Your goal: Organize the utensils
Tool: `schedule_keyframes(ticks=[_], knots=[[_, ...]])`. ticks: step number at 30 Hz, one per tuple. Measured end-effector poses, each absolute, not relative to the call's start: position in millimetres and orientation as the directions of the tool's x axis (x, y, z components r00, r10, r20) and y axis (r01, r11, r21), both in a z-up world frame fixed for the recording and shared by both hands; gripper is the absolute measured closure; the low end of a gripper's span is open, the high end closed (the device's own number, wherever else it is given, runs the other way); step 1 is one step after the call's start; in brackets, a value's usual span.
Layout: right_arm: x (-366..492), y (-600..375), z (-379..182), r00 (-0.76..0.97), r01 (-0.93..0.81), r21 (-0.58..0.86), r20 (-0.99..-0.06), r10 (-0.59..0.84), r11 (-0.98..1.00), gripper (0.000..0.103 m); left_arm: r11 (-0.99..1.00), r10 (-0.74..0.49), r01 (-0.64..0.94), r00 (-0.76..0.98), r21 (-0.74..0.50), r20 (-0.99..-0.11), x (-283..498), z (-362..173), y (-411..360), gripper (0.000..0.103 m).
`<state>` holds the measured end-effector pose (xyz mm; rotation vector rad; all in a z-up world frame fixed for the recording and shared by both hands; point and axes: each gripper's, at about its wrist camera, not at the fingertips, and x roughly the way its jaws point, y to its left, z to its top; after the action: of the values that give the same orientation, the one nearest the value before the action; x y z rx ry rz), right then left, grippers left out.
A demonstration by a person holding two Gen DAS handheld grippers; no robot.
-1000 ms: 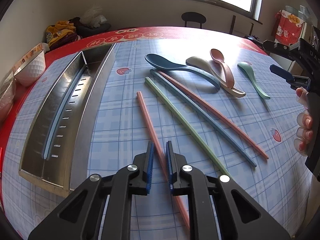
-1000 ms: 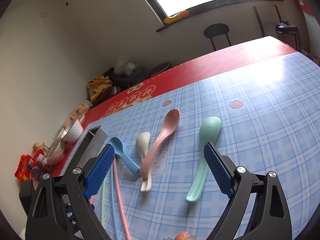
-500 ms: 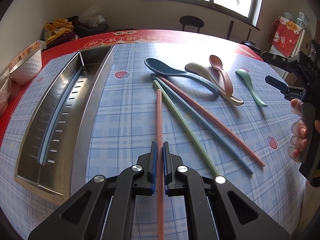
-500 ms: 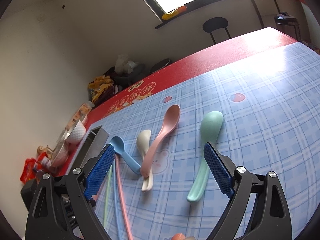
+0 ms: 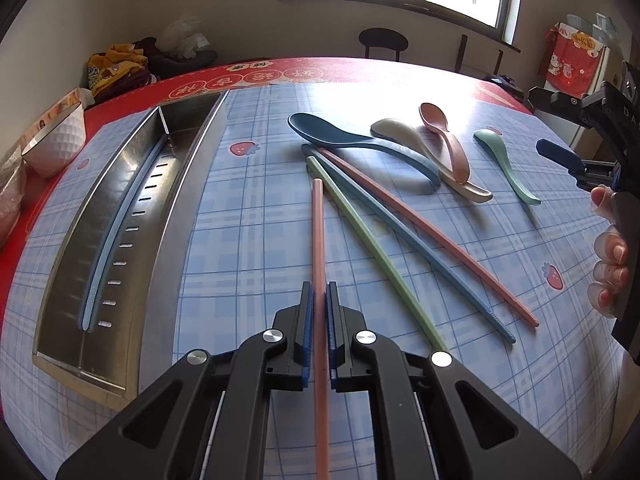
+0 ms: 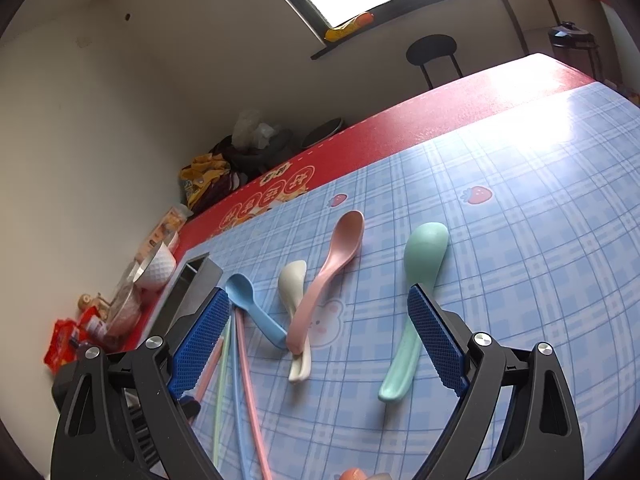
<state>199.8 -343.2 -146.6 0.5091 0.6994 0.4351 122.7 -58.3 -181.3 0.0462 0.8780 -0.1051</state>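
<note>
My left gripper [image 5: 319, 286] is shut on a pink chopstick [image 5: 318, 232] that points straight ahead along the fingers, its far tip beside a green chopstick [image 5: 372, 248]. A blue chopstick [image 5: 404, 240] and a second pink one [image 5: 432, 236] lie next to those. Beyond them lie a dark blue spoon [image 5: 320, 130], a beige spoon [image 5: 400, 130], a pink spoon [image 5: 440, 128] and a green spoon [image 5: 504, 160]. The steel tray [image 5: 192, 184] on the left holds a light-blue chopstick [image 5: 108, 248]. My right gripper [image 6: 316, 294] hangs open over the spoon handles, holding nothing.
A white bowl [image 5: 60, 136] and snack bags sit past the tray on the red table edge. A person's fingers [image 5: 610, 256] grip the right tool at the right edge. A stool [image 5: 383, 40] stands behind the table.
The left jaws have shut on the pink chopstick, which swung from a slant to point straight ahead. The right gripper has stayed where it was, open.
</note>
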Motion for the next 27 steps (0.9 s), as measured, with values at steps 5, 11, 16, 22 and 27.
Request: schedule_keyframes(ticks=[5, 11, 16, 22, 27], knots=[[199, -344, -146, 0.675, -0.207, 0.583, -0.496, 0.546, 0.786, 0.015, 0.994, -0.092, 0.106, 0.638, -0.031, -0.764, 123, -181, -55, 0.097], [193, -343, -137, 0.709, -0.243, 0.574, -0.445, 0.547, 0.782, 0.016, 0.993, -0.103, 0.108, 0.678, -0.041, -0.728, 115, -175, -53, 0.097], [191, -343, -131, 0.727, -0.284, 0.557, -0.405, 0.554, 0.78, 0.044, 0.993, -0.121, 0.087, 0.714, -0.083, -0.69, 108, -168, -43, 0.097], [215, -325, -150, 0.631, -0.249, 0.639, -0.463, 0.622, 0.728, 0.055, 0.989, -0.143, 0.076, 0.743, -0.13, -0.654, 103, -162, -35, 0.097], [239, -303, -177, 0.571, -0.141, 0.666, -0.55, 0.61, 0.733, 0.06, 0.981, -0.168, 0.067, 0.753, -0.181, -0.636, 101, -160, -26, 0.097]])
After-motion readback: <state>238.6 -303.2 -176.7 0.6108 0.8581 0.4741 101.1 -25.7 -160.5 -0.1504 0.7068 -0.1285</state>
